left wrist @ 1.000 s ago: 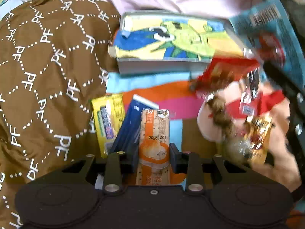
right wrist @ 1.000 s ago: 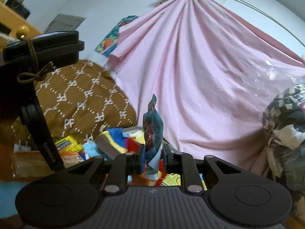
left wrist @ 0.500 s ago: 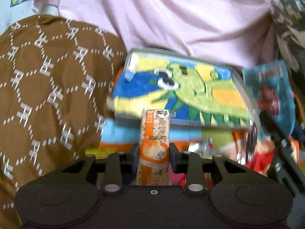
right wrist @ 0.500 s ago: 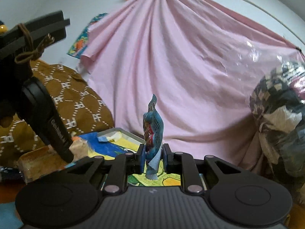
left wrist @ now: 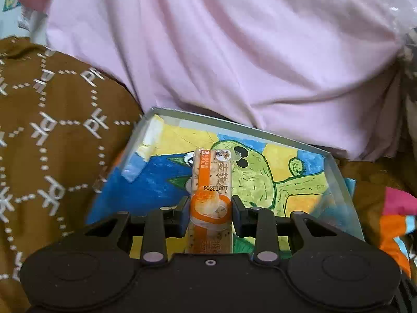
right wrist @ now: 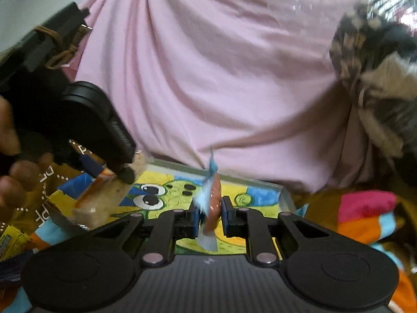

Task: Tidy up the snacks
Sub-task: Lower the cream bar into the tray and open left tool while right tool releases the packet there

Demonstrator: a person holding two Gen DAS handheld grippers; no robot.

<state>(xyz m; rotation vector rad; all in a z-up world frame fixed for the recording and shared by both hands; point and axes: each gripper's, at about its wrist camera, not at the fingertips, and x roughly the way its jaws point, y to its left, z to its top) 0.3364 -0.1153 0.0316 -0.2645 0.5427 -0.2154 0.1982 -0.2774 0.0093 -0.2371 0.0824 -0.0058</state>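
Fingers [left wrist: 182, 208] of left gripper [left wrist: 210, 208] pinch an orange snack bar [left wrist: 211, 182] above the painted tray [left wrist: 338, 172]. Right gripper [right wrist: 210, 216] w/ jaws clamped on a thin blue-red packet [right wrist: 212, 195], also over tray.

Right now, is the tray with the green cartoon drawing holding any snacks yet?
No: in the left wrist view the tray shows only its painted drawing, and the orange snack bar is clamped in the left gripper above it.

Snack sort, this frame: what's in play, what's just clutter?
In play:
- orange snack bar, in left hand-held gripper
- blue snack packet, in right hand-held gripper
- painted tray

Clutter:
- pink sheet
- brown blanket
- yellow packet
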